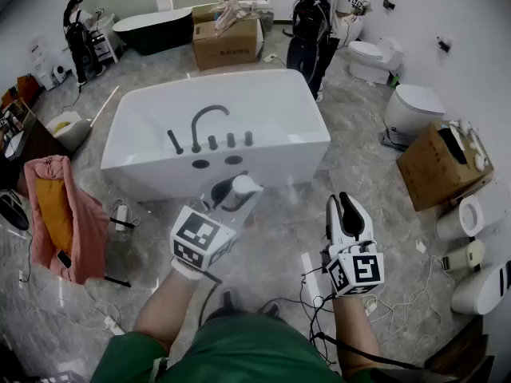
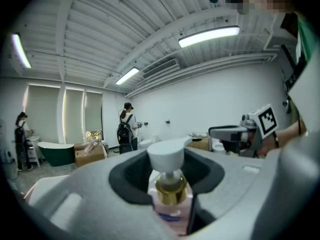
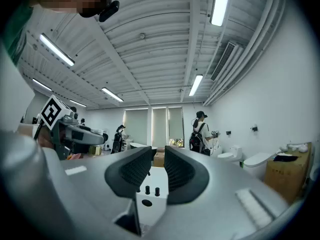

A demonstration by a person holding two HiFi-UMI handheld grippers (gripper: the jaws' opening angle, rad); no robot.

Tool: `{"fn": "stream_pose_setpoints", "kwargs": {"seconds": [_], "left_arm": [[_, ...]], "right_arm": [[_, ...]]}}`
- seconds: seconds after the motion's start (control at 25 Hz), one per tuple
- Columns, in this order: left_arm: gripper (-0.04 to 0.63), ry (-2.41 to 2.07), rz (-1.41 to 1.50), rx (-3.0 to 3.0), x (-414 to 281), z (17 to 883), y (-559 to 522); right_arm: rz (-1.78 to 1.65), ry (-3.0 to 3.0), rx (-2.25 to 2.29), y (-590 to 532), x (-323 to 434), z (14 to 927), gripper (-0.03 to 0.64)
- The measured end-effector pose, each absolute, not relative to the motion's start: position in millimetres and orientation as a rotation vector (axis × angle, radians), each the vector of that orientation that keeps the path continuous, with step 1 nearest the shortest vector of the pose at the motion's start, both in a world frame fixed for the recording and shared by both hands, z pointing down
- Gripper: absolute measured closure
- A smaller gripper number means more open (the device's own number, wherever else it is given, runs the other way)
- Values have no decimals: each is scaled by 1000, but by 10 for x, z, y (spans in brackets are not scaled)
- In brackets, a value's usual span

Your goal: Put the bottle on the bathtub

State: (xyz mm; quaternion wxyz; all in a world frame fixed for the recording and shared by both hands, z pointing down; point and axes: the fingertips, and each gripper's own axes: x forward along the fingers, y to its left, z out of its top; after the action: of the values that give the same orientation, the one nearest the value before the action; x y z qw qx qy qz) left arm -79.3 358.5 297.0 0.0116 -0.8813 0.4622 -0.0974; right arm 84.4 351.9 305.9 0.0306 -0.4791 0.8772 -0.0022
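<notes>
Well, at 12 o'clock before me stands the white bathtub (image 1: 279, 138), the biggest thing near me. My left hand-held gripper (image 1: 230, 195), at 11 o'clock, is just before the near wall of the tub. My right hand-held gripper (image 1: 345, 211), at 1 o'clock, has its jaws a little apart, with nothing between them. The left jaws are clamped on the bottle (image 2: 171, 196); its white pump head and gold collar show above them. It is not yet on the tub.
</notes>
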Motion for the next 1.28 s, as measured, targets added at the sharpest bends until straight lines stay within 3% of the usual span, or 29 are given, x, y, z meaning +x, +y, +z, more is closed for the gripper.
{"fn": "stream_pose_setpoints", "kwargs": {"seconds": [0.48, 1.28], "left_arm": [[434, 1503, -305, -2701, -1330, 2889, 3992], [434, 1567, -228, -2694, -566, 2766, 3761]], "right_arm": [[-39, 2658, -1520, 3993, 514, 2998, 535], [-79, 2661, -1450, 3918, 1497, 2963, 518]]}}
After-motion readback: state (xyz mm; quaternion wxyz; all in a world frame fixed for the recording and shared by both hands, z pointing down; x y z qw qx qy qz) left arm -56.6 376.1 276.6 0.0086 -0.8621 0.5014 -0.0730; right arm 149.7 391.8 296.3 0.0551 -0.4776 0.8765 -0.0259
